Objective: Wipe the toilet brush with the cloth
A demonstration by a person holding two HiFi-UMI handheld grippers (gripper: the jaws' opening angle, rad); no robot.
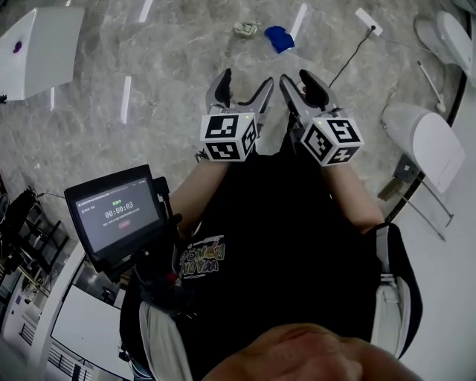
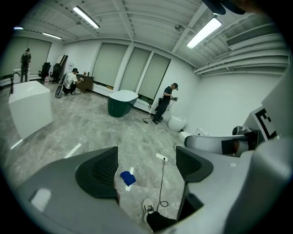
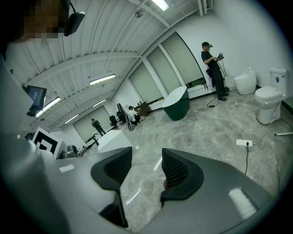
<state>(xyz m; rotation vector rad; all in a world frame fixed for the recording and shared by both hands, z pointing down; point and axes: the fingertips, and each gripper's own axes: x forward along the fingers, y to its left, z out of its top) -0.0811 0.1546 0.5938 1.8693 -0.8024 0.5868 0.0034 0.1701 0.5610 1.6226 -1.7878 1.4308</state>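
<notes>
Marble floor (image 1: 163,52), blue cloth (image 1: 279,37) well beyond left gripper (image 1: 245,82), right gripper (image 1: 296,80), both spread.

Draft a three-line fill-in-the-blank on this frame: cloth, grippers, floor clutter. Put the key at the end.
1. The crumpled fabric cloth lying on the grey marble floor is ___ in colour.
2. The left gripper and right gripper both have their jaws ___, gripping nothing.
3. The thin black cable runs to a white ___ on the floor.
Missing words: blue; open; power strip.
</notes>
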